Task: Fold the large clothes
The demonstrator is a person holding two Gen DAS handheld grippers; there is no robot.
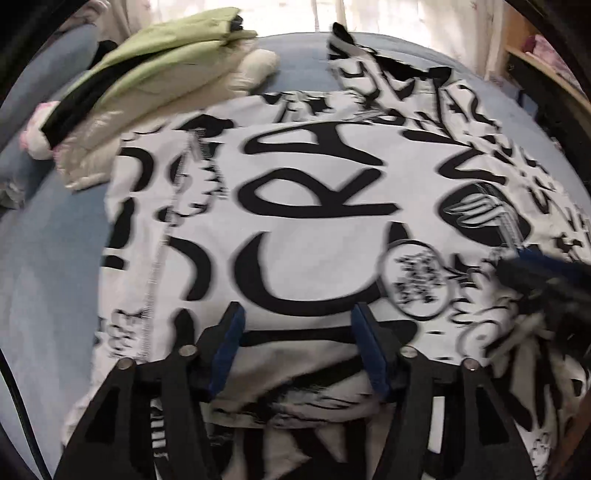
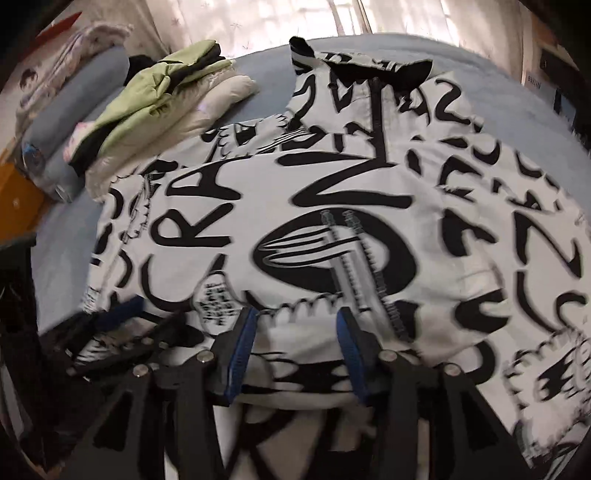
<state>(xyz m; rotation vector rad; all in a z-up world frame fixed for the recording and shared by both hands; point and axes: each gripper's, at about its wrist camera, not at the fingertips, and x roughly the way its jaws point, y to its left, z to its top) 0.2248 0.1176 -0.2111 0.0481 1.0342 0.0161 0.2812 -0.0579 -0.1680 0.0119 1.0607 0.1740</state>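
A large white jacket with bold black lettering (image 1: 317,206) lies spread on the blue bed; it also fills the right wrist view (image 2: 332,221), zipper and dark collar toward the far side. My left gripper (image 1: 297,328) is open just above the jacket's near edge, jaws wide apart with fabric between and below them. My right gripper (image 2: 295,328) is open too, over the near edge beside the zipper. The right gripper shows blurred at the right of the left wrist view (image 1: 546,273); the left gripper shows at the lower left of the right wrist view (image 2: 118,332).
A stack of folded clothes (image 1: 147,85), green on top of cream, sits at the far left of the bed (image 1: 48,258); it also shows in the right wrist view (image 2: 162,96). Rolled blue bedding (image 2: 74,122) lies behind it. Curtains (image 2: 277,22) hang beyond.
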